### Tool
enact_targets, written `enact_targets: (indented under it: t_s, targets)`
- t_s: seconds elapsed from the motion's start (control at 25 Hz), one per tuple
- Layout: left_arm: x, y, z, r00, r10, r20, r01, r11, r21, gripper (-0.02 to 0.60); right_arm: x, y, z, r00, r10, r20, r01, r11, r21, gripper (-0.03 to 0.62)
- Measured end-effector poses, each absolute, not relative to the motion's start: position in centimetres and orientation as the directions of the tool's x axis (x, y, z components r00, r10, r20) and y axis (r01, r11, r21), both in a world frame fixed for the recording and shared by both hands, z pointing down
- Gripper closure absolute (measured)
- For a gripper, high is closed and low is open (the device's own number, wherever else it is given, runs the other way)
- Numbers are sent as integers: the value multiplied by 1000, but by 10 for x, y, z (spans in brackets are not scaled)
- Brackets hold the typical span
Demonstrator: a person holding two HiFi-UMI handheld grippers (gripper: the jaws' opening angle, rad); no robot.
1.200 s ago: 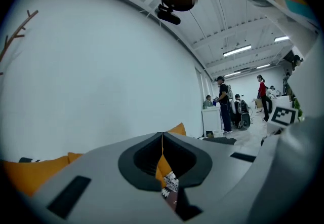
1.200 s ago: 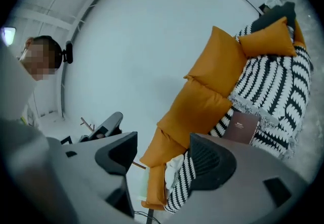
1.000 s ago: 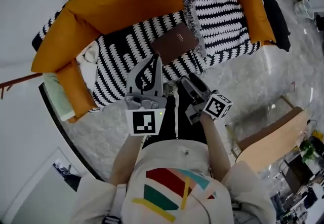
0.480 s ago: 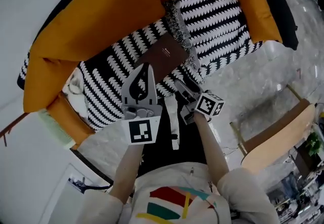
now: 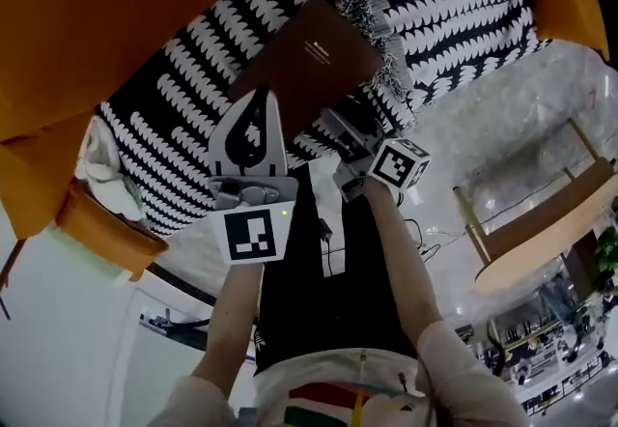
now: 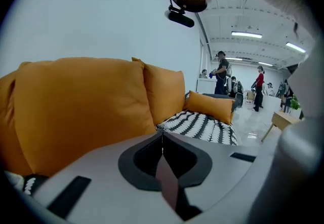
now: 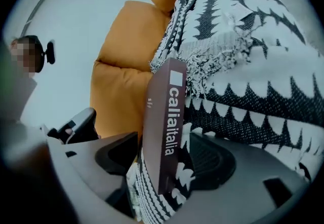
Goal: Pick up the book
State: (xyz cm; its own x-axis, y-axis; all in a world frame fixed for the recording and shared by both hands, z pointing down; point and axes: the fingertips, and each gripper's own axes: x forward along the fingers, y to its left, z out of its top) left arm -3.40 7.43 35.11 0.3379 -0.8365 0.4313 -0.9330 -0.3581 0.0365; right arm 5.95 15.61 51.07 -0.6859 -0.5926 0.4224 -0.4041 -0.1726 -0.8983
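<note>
A dark brown book [image 5: 311, 60] lies flat on the black-and-white patterned throw [image 5: 188, 77] of an orange sofa [image 5: 116, 0]. My right gripper [image 5: 333, 123] is at the book's near edge. In the right gripper view the book [image 7: 163, 132] stands edge-on between the two jaws, its spine printed "caliaitalia". The right gripper [image 7: 167, 163] is open, with patterned cloth showing on both sides of the book. My left gripper [image 5: 259, 97] hovers over the throw just left of the book. Its jaws meet tip to tip in the left gripper view [image 6: 162, 135], shut on nothing.
Big orange cushions [image 6: 81, 111] form the sofa back. A white cloth [image 5: 97, 159] lies at the sofa's left end. A fringed throw edge [image 5: 372, 24] runs beside the book. Marble floor [image 5: 463, 135] and a wooden table [image 5: 541, 232] are to the right. People [image 6: 221, 71] stand far off.
Both grippers have moved forward toward the sofa and the book looms larger. The right gripper has reached the book's near edge and now straddles it.
</note>
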Motion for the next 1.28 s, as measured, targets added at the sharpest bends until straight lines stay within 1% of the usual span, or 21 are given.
enact_targets:
  t_s: [0.12, 0.24, 0.36, 0.48, 0.64, 0.72, 0.84, 0.92, 1.0, 1.04, 1.12, 1.2, 1.28]
  targets:
    - [-55, 74, 358, 314, -844, 435, -941, -337, 24, 573, 57, 155, 503, -687, -618, 382, -342, -188, -921, 264]
    - [-60, 66, 359, 303, -844, 443, -942, -335, 7, 573, 48, 145, 504, -719, -590, 368, -330, -176, -927, 264]
    - [-67, 62, 362, 301, -842, 448, -943, -332, 10, 573, 38, 132, 512, -720, -590, 365, -314, -192, -930, 265]
    - [-74, 63, 363, 301, -840, 451, -943, -333, 10, 574, 34, 125, 506, -721, -599, 348, -304, -178, -936, 266]
    - [-70, 57, 350, 313, -848, 427, -930, -365, -43, 574, 24, 89, 490, -757, -594, 272, -265, -101, -959, 266]
    - [-77, 55, 347, 306, -854, 421, -933, -356, -44, 572, 3, 72, 491, -793, -548, 266, -255, -98, -962, 266]
    - [-93, 58, 350, 271, -858, 436, -939, -335, -74, 573, -42, 79, 496, -870, -429, 245, -220, -107, -970, 266]
    - [-100, 59, 350, 255, -863, 437, -935, -335, -114, 574, -65, 85, 503, -878, -391, 275, -254, -105, -961, 266]
    - [-105, 58, 345, 252, -866, 431, -933, -335, -128, 573, -71, 82, 513, -831, -442, 338, -304, -147, -941, 267]
    - [-107, 58, 342, 255, -869, 425, -933, -336, -128, 573, -69, 78, 513, -800, -491, 346, -301, -169, -938, 274]
    - [-112, 56, 335, 257, -873, 414, -930, -340, -140, 574, -63, 70, 508, -744, -585, 322, -270, -177, -946, 289]
    - [-119, 57, 332, 248, -877, 412, -928, -337, -159, 572, -61, 66, 502, -710, -636, 303, -277, -143, -950, 290]
    - [-124, 59, 332, 238, -881, 409, -932, -325, -159, 574, -63, 52, 490, -697, -660, 280, -323, -59, -945, 292]
